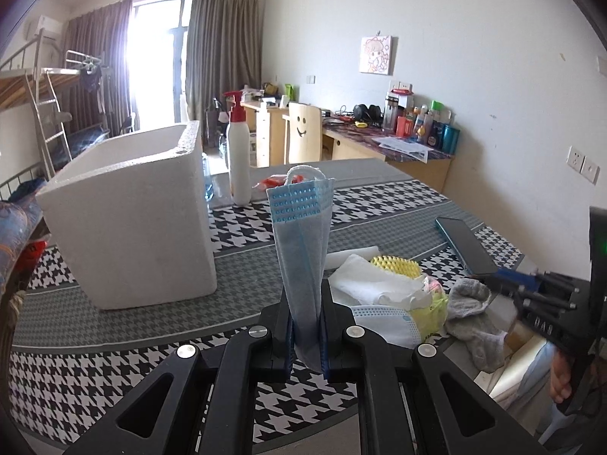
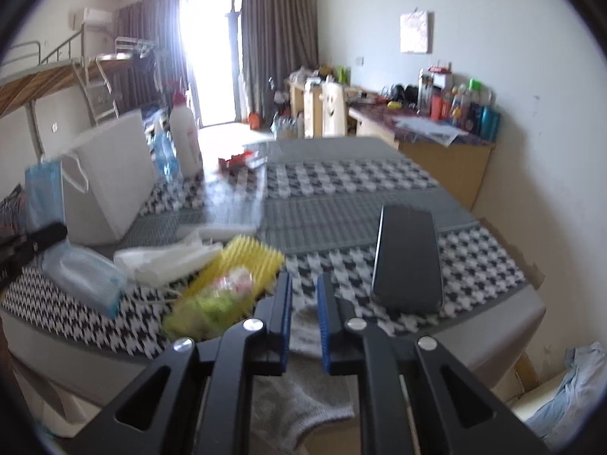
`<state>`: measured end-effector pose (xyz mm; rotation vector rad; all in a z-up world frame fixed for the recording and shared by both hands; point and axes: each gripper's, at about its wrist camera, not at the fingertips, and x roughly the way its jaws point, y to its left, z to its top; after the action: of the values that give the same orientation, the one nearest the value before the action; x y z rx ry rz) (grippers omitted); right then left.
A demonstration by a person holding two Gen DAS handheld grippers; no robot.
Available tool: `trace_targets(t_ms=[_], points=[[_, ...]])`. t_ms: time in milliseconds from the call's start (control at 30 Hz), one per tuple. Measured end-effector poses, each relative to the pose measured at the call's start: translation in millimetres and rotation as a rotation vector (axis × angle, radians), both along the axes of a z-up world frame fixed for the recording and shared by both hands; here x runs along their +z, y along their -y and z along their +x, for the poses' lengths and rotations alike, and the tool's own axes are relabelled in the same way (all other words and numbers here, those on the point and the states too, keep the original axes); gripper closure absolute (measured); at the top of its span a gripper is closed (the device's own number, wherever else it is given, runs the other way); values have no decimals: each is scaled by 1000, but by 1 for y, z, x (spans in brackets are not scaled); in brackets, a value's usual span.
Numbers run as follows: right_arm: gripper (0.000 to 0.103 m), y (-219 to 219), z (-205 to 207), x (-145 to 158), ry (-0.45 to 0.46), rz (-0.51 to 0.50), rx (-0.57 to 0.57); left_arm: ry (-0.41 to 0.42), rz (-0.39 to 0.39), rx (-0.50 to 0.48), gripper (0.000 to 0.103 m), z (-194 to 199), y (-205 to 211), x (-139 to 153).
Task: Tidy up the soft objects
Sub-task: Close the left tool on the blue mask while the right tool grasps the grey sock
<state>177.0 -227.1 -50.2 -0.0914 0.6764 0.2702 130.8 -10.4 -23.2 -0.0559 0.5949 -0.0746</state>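
Observation:
My left gripper [image 1: 306,335] is shut on a blue face mask [image 1: 301,235] and holds it upright above the table, to the right of the white foam box [image 1: 129,220]. The held mask also shows at the left of the right wrist view [image 2: 41,193]. My right gripper [image 2: 305,313] is shut on a grey sock [image 2: 303,398] at the table's front edge; the sock also shows in the left wrist view [image 1: 474,311]. A pile lies on the table: a second face mask [image 2: 81,273], white tissue [image 2: 167,261], a yellow spiky pad [image 2: 246,261] and a green-yellow packet [image 2: 208,303].
A black phone [image 2: 408,258] lies on the houndstooth tablecloth [image 2: 341,178] to the right. A white pump bottle [image 1: 239,155] stands behind the foam box, with a red wrapper [image 1: 277,181] beside it. Desks and a chair stand along the far wall.

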Motion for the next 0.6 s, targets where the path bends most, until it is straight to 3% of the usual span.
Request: trace_targets(t_ms=[33, 100, 167, 600], points=[[81, 0, -2, -3, -7, -4, 7, 3, -3, -2, 93, 0, 0, 1], [51, 0, -5, -8, -19, -14, 16, 14, -3, -8, 93, -1, 0, 4], [39, 0, -10, -11, -8, -27, 15, 18, -8, -15, 94, -3, -1, 6], [38, -8, -1, -48, -94, -109, 39, 39, -16, -18, 94, -10, -6, 15]])
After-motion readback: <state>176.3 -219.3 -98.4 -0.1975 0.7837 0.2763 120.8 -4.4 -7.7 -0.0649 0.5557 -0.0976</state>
